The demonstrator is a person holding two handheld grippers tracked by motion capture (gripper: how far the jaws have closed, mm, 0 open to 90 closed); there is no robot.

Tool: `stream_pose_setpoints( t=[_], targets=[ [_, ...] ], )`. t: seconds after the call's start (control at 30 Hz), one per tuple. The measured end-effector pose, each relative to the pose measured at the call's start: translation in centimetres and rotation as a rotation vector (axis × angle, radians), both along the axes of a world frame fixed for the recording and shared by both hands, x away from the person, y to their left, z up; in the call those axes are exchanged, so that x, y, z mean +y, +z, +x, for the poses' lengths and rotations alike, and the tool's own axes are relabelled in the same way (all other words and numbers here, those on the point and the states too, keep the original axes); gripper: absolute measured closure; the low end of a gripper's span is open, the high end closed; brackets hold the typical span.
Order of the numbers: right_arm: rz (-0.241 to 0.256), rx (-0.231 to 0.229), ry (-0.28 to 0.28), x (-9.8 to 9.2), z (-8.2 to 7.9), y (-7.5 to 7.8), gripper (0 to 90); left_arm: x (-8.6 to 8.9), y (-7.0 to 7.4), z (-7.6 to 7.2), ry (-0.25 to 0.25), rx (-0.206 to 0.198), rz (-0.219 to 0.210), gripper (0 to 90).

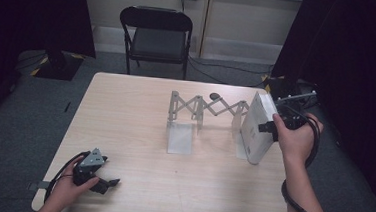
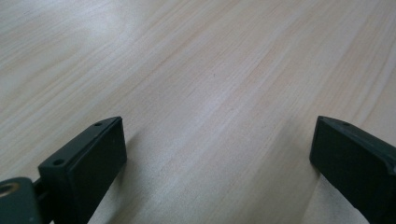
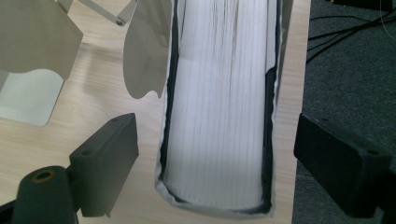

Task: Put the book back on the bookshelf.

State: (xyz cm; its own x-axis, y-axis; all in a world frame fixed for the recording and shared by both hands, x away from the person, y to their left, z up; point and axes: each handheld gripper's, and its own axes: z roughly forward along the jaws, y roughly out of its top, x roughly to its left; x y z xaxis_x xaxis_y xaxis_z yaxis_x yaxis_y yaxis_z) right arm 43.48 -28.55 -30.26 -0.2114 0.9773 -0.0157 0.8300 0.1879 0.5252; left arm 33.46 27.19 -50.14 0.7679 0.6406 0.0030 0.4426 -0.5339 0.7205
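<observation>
A thick book with a white cover stands upright on the table's right side, against the right end of a grey scissor-type book rack. My right gripper straddles the book from the right, open. In the right gripper view the book's page edge sits between the two black jaws with a gap on each side, and the rack's end plate is just left of it. My left gripper rests open near the table's front left corner, over bare wood.
The rack's other upright plate stands mid-table, with a small dark knob behind the scissor links. The book stands close to the table's right edge. A black folding chair is beyond the far edge. Grey carpet and cables surround the table.
</observation>
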Motion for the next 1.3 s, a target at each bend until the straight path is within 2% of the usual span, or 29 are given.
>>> stream_pose_setpoints(
  t=[0.3,0.4,0.53,0.6,0.67,0.87,1.2,1.3],
  targets=[
    [0.016,-0.002,0.009,-0.1,-0.7,-0.4,13.8,0.0,0.0,0.0,0.000,-0.001,0.000,3.4],
    [-0.007,-0.001,0.009,0.0,-1.1,-0.7,14.1,0.0,0.0,0.0,0.000,-0.001,0.000,3.4],
    [0.006,-0.002,0.018,-0.1,-1.5,-1.0,14.2,0.0,0.0,0.0,0.000,-0.001,0.000,3.4],
    [-0.005,0.002,0.019,-0.2,-1.7,-1.3,14.5,0.0,0.0,0.0,0.002,0.005,-0.006,3.4],
    [0.010,-0.004,0.025,-0.2,-2.0,-1.4,14.5,0.0,0.0,0.0,0.002,0.006,-0.007,3.4],
    [-0.003,0.000,0.027,-0.4,-2.7,-1.7,15.2,0.0,0.0,0.0,0.002,0.006,-0.006,3.4],
    [0.037,-0.021,0.039,-0.7,-3.9,-2.1,15.2,0.0,0.0,0.0,-0.003,0.006,0.000,3.4],
    [0.034,-0.022,0.046,-0.6,-4.2,-2.3,15.2,0.0,0.0,0.0,-0.002,0.006,-0.001,3.4]
  ],
)
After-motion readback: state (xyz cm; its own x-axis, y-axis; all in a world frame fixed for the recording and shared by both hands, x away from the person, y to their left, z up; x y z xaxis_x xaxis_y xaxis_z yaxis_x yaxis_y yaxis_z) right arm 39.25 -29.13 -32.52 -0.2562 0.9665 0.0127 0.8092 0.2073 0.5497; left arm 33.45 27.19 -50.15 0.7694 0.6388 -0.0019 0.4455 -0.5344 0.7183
